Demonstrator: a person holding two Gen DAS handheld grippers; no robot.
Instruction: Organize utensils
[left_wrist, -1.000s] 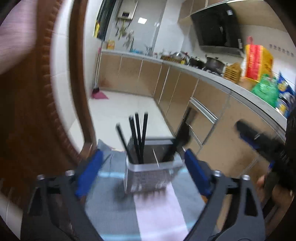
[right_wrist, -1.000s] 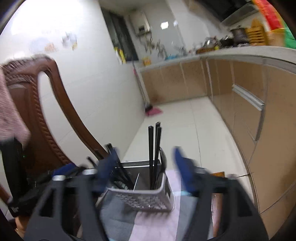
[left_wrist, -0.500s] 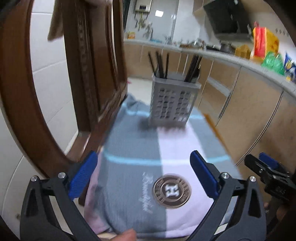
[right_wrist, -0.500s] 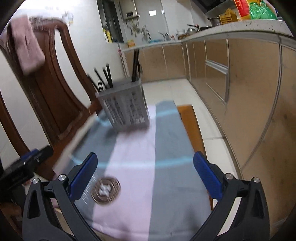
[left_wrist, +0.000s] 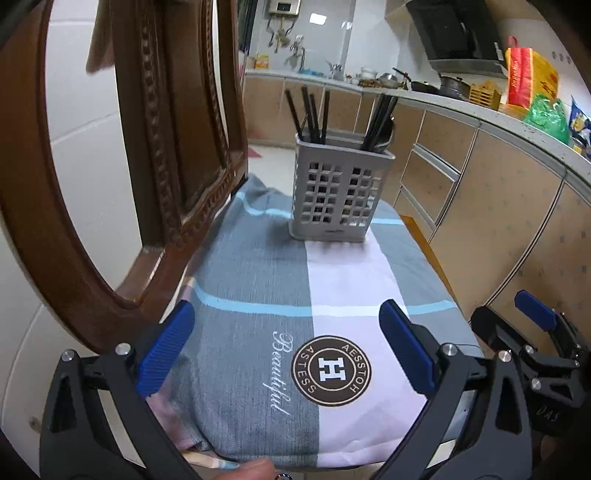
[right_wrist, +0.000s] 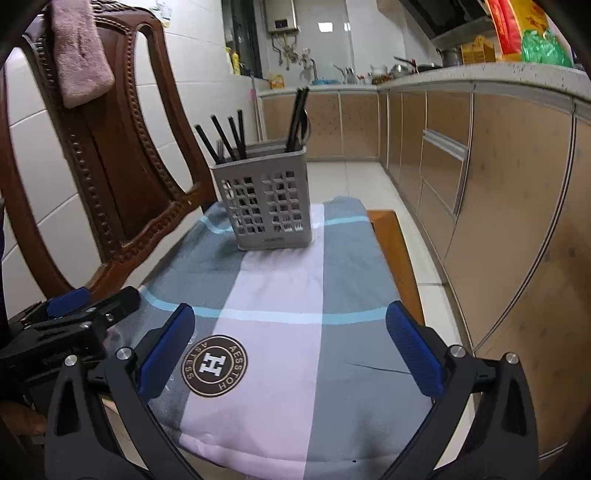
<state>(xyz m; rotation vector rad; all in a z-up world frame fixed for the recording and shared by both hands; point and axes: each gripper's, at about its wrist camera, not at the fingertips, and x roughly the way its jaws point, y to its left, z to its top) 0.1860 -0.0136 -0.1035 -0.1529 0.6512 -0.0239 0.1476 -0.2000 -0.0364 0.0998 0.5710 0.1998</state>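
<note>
Risk judged ahead: tall gray caddy (left_wrist: 339, 192) stood upright on soft patterned cloth (left_wrist: 343, 284), so a sideways nudge from either tongs could tip it and spill its load. Also possible: snagging neighbouring sticks while drawing one out. Held black chopsticks (left_wrist: 310, 110) fanned in its left compartment, more dark sticks (left_wrist: 380, 118) leaning in its right one. Sat at far end of cloth-covered table, beside wooden chair (right_wrist: 122, 155). Left tongs (left_wrist: 284, 350) and right tongs (right_wrist: 291, 350) gaped wide, empty, well short of caddy.
</note>
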